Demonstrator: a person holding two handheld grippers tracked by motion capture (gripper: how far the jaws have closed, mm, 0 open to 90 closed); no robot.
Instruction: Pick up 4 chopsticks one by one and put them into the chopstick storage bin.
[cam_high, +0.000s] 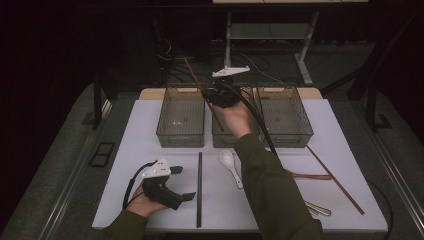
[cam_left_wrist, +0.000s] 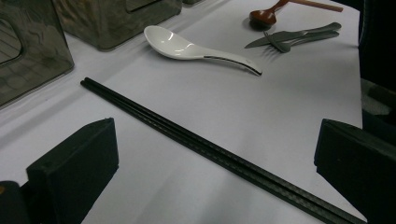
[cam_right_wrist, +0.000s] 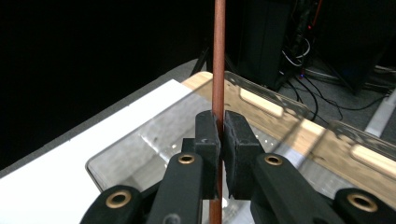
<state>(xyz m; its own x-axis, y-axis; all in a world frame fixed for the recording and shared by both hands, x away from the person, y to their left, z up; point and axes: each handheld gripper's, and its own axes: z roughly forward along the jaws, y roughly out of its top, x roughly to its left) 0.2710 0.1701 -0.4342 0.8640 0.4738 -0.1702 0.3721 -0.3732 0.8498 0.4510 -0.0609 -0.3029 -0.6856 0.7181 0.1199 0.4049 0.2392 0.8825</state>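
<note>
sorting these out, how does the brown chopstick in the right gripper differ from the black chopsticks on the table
The brown chopstick is reddish brown, while the black chopsticks are black. The brown chopstick is clamped in the right gripper and held slanting in the air above the clear bins; the black chopsticks lie flat on the white table, untouched, beside the open left gripper. The brown one is single; the black ones lie side by side. All are long and thin.

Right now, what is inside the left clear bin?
The left clear bin shows a bare grid floor, apart from a small pale glint I cannot identify; its near wall hides the front strip.
</note>
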